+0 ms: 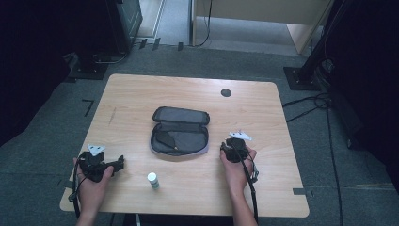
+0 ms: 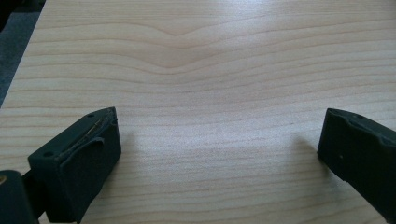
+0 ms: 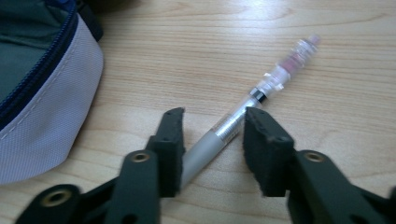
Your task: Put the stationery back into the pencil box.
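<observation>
My right tool [image 3: 212, 126] sits low over a pen [image 3: 243, 116] that lies flat on the surface [image 2: 224, 60], just beside the open pencil case [image 3: 42, 93]. Its jaws stand apart on either side of the barrel and have not closed, though one pad seems to be near or touching it. So I judge the pickup as only begun: the pen is straddled, not held, and not lifted. From above, the case [image 1: 180, 132] lies unzipped in the middle of the surface with its lid folded back, so the opening is ready for something to go in. My left tool [image 2: 219, 144] rests near the left front corner, its jaws wide apart over bare wood and holding nothing. A small white-capped bottle [image 1: 153, 180] stands upright near the front edge, between my two hands, untouched. Closing on the pen, lifting it and carrying it to the case are all left to do, as I read it.
</observation>
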{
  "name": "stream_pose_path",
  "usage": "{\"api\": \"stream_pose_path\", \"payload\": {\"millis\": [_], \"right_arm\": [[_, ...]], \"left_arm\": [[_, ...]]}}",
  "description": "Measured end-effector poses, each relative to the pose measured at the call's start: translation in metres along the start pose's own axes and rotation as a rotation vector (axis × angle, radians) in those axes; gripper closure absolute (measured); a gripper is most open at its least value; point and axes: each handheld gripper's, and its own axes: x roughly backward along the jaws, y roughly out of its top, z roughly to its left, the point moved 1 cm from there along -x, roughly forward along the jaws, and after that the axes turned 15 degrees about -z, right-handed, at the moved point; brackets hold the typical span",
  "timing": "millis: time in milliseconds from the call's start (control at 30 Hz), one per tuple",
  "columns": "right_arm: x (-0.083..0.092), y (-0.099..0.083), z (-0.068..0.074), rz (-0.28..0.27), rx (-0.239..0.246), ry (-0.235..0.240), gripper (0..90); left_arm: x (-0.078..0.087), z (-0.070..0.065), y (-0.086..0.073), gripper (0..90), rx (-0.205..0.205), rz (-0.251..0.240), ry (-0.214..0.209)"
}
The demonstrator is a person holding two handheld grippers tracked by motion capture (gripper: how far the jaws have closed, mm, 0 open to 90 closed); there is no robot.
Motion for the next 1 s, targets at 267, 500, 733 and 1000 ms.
{"api": "stream_pose_path", "payload": {"millis": [267, 500, 733, 1000], "right_arm": [[0.002, -0.001, -0.001, 0.009, 0.059, 0.077, 79.1], [0.007, -0.004, -0.006, 0.004, 0.092, 0.143, 71.2], [0.016, -0.012, -0.007, -0.018, 0.143, 0.162, 75.7], [0.017, -0.013, -0.013, -0.019, 0.14, 0.195, 80.5]], "left_arm": [[0.0, 0.0, 0.0, 0.0, 0.0, 0.0, 0.0], [0.0, 0.0, 0.0, 0.0, 0.0, 0.0, 0.0], [0.0, 0.0, 0.0, 0.0, 0.0, 0.0, 0.0], [0.0, 0.0, 0.0, 0.0, 0.0, 0.0, 0.0]]}}
